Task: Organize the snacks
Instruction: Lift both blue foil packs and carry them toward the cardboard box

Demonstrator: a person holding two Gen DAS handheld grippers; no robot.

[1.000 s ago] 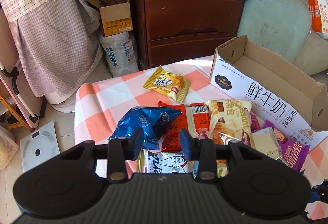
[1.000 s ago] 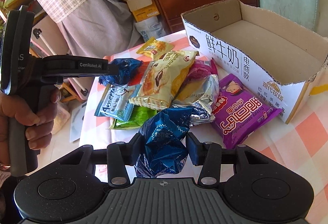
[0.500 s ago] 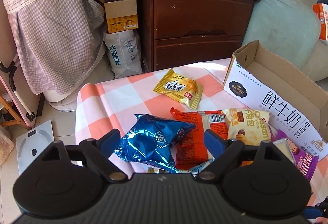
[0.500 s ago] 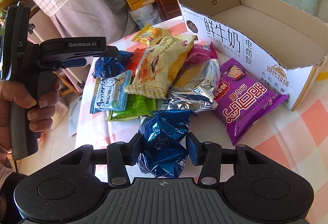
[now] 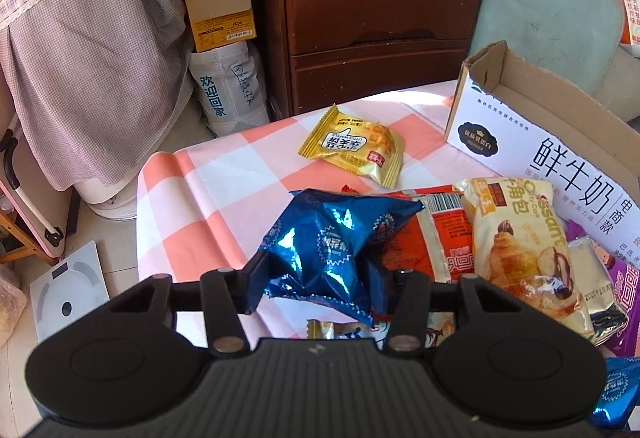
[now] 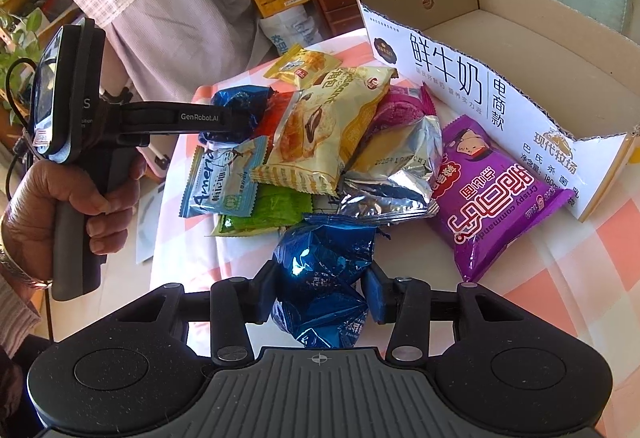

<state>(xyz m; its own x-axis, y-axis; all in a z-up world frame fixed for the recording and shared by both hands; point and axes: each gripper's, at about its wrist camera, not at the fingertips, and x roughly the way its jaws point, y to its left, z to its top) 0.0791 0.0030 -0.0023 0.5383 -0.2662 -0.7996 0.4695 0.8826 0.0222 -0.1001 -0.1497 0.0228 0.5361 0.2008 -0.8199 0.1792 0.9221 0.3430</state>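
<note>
My left gripper (image 5: 316, 270) is closing its jaws on a crumpled blue foil packet (image 5: 332, 238), and the pads press its sides. It lies on the red packet (image 5: 416, 242) at the left of the snack pile. In the right wrist view a hand (image 6: 72, 197) holds the left gripper (image 6: 240, 121) over the same packet (image 6: 236, 101). My right gripper (image 6: 320, 278) pinches a second blue foil packet (image 6: 324, 262), its jaws still closing slightly, just in front of the pile. An open white milk carton box (image 6: 460, 77) stands at the right, with nothing visible inside.
On the checked cloth lie a yellow packet (image 5: 354, 147), a croissant pack (image 6: 320, 125), a silver packet (image 6: 396, 169), a purple pack (image 6: 496, 197) and a green one (image 6: 268, 209). A brown dresser (image 5: 380, 17), a small carton (image 5: 220, 13) and a floor scale (image 5: 68, 294) stand beyond the table's edge.
My left gripper opened wide, came forward and down around the blue packet, then closed on it. The right gripper kept its hold and barely moved.
</note>
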